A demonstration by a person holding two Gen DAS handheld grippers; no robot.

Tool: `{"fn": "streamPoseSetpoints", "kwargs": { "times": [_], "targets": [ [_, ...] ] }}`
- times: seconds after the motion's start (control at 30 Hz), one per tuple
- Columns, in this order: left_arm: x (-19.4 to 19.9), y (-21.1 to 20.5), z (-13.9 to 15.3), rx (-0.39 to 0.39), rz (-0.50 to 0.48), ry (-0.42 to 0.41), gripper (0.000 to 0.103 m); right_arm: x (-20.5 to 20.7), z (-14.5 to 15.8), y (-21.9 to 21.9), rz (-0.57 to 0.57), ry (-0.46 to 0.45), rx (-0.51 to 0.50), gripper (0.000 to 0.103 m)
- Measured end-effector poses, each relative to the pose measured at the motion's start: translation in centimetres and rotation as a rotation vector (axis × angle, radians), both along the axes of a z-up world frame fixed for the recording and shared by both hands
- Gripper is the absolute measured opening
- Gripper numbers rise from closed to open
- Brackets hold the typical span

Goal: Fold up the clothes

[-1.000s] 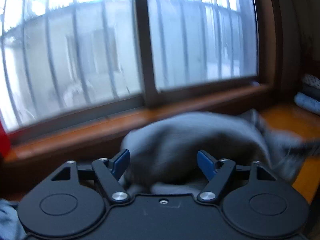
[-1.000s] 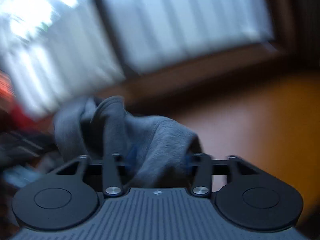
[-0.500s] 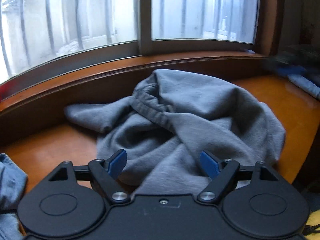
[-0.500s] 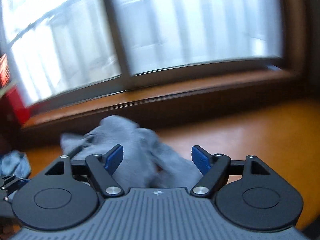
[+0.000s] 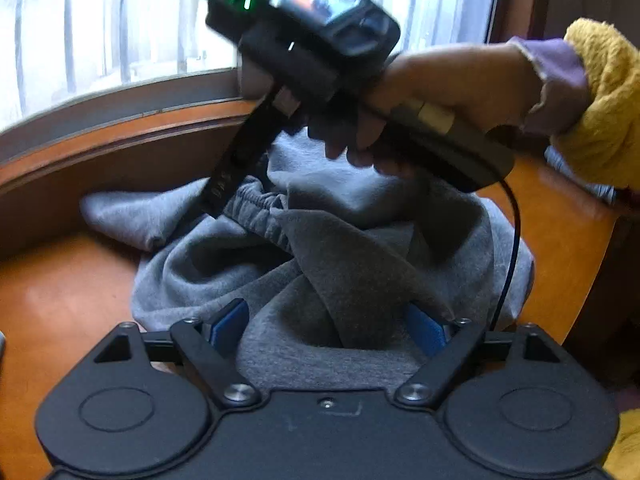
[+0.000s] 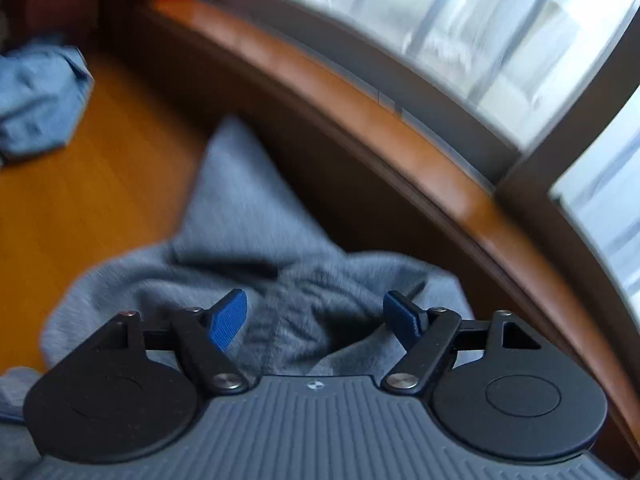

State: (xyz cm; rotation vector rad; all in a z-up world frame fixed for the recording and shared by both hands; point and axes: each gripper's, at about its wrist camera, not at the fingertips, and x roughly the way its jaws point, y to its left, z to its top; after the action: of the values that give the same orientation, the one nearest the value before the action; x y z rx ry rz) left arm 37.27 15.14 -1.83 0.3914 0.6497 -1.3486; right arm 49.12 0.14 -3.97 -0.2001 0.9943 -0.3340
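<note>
On the orange wooden surface [image 5: 60,292] below the window [image 5: 120,32], a grey sweat garment [image 5: 360,248] lies in a crumpled heap, its elastic-gathered band [image 5: 260,204] uppermost and one limb trailing toward the sill [image 5: 120,136]. No flat panel, straight edge or crease is visible anywhere on it — by my assessment folding has not begun, and the piece has yet to be spread out.

The left gripper [image 5: 326,332] sits low at the near edge of the heap. Its jaws are opening; grey cloth bulges up between the blue pads [image 5: 228,326] but the pads do not appear to pinch it. In the left wrist view the person's right hand [image 5: 448,88], in a yellow fleece sleeve [image 5: 600,100], holds its tool above the far side of the heap, one black finger angled down at the gathered band.

The right gripper [image 6: 316,318] stands wide, pads clear of the fabric, with rumpled cloth beneath and between them — nothing held. That view is motion-blurred, so fine contact cannot be confirmed.

A blue garment [image 6: 36,100] lies apart at the left, also unfolded.

Outstanding: locate the waistband or hem, spread the grey garment flat, make the folds, then deal with the blue item.
</note>
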Motion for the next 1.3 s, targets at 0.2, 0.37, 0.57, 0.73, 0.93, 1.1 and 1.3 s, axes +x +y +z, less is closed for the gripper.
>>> {"fn": "streamPoseSetpoints", "kwargs": {
  "times": [0.2, 0.37, 0.57, 0.73, 0.93, 1.1, 1.3],
  "targets": [
    [0.5, -0.2, -0.9, -0.007, -0.007, -0.016, 0.08, 0.9, -3.2, -1.3, -0.087, 0.078, 0.023, 0.061],
    [0.8, -0.5, -1.4, 0.002, 0.032, -0.025, 0.037, 0.4, -2.5, -1.6, -0.141, -0.006, 0.057, 0.006],
    [0.1, 0.5, 1.4, -0.062, 0.079, -0.069, 0.027, -6.5, 6.2, -3.2, -0.244, -0.384, 0.077, 0.006],
    [-2.1, 0.7, 3.0, -0.091, 0.08, -0.117, 0.027, -18.6, 12.0, -6.0, -0.452, -0.642, -0.01, 0.006],
    [-3.6, -0.5, 2.1, -0.005, 0.094, -0.094, 0.05, -32.1, 7.2, -11.2, -0.833, -0.591, -0.009, 0.022],
    [-4.4, -1.3, 2.3, 0.037, 0.103, -0.117, 0.058, -39.1, -0.1, -14.2, -1.076, -0.464, 0.25, 0.039],
    [-5.1, -2.5, 2.8, 0.056, 0.135, -0.185, 0.065, -40.0, 1.4, -13.0, -0.981, -0.599, 0.295, 0.061]
  ]
}}
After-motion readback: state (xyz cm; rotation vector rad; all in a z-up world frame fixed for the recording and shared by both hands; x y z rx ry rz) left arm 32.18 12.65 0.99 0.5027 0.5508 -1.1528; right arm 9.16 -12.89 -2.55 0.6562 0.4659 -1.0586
